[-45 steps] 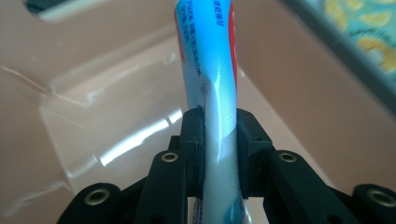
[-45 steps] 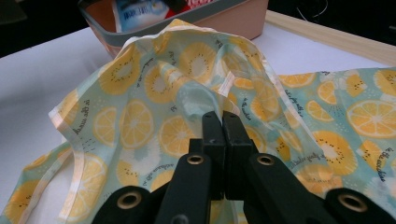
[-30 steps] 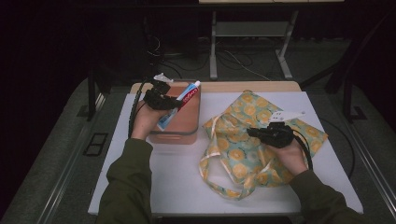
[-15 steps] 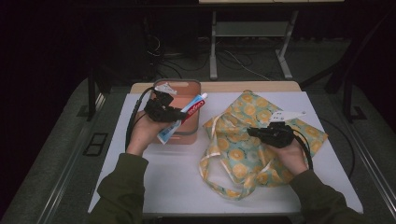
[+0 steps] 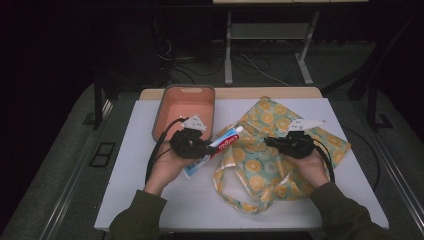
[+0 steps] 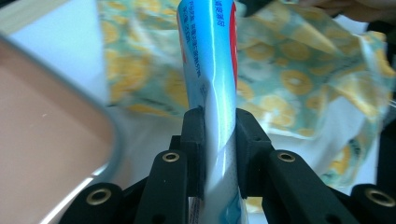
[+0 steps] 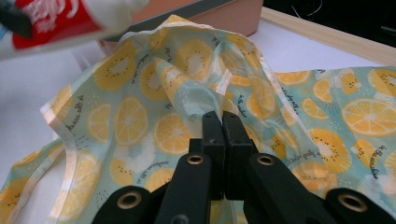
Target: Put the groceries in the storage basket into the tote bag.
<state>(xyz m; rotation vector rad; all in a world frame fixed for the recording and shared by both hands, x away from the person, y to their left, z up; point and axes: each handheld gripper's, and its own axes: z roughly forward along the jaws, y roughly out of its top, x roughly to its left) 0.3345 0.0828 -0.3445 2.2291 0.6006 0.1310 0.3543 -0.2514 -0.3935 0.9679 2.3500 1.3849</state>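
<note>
While clenched on the bag (image 5: 280, 150), right claw (image 5: 272, 143) props its mouth up off the counter (image 5: 150, 200). Left claw (image 5: 207, 149), gripping the tube (image 5: 220, 145), now clear of the tray (image 5: 182, 107), nozzle nearly at the mouth. Next: slide it in.

The toothpaste tube (image 5: 218, 146) carries a red Colgate logo

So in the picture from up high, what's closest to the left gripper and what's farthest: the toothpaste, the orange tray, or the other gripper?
1. The toothpaste tube: clamped in the left gripper, pointing toward the fruit-print bag.
2. The orange tray: just behind it, at the table's far edge.
3. The right gripper: farthest, across on the bag.
</note>
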